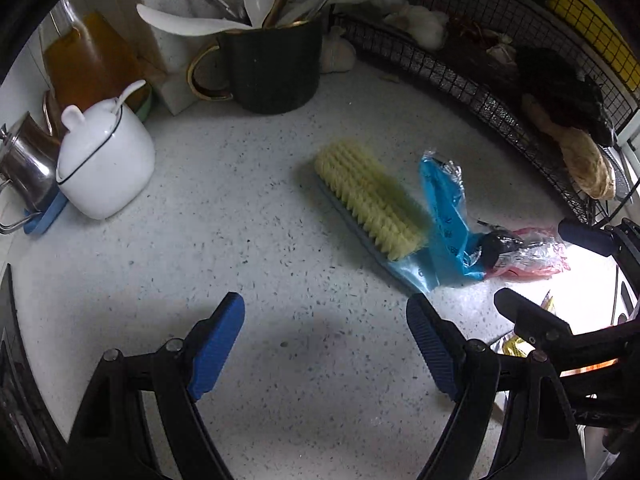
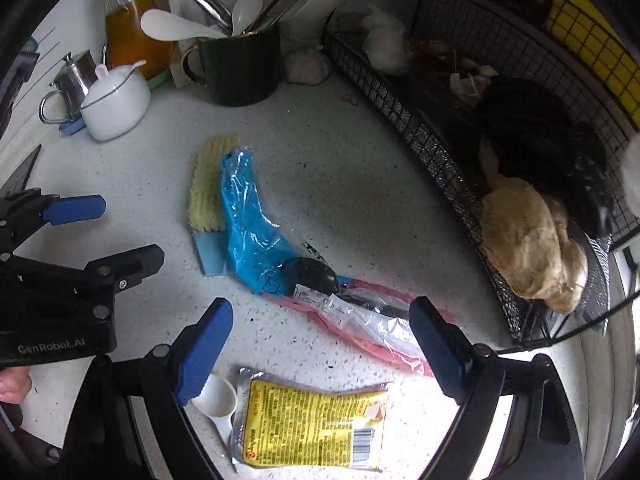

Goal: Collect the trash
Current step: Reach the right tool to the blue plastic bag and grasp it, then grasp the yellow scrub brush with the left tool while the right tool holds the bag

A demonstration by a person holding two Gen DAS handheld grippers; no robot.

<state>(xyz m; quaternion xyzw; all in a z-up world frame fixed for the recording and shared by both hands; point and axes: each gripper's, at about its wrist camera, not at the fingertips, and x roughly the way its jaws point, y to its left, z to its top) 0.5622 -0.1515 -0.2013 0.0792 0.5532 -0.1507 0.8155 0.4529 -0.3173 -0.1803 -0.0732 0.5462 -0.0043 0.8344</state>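
A crumpled blue plastic wrapper [image 2: 250, 224] lies on the speckled counter against a scrub brush [image 2: 208, 184]. A clear and pink wrapper [image 2: 368, 324] lies just right of it. A yellow snack packet [image 2: 312, 420] lies nearest, beside a white plastic scoop [image 2: 216, 400]. My right gripper [image 2: 320, 344] is open above the pink wrapper and the packet. My left gripper [image 1: 324, 340] is open and empty over bare counter, near the brush [image 1: 368, 196] and the blue wrapper [image 1: 444, 220]. It also shows at the left of the right wrist view [image 2: 112, 232].
A black wire basket [image 2: 424, 120] with garlic and ginger curves along the right. At the back stand a dark mug of utensils [image 2: 240, 68], a white lidded pot [image 2: 116, 100], a steel jug [image 2: 72, 80] and an oil bottle [image 2: 132, 28].
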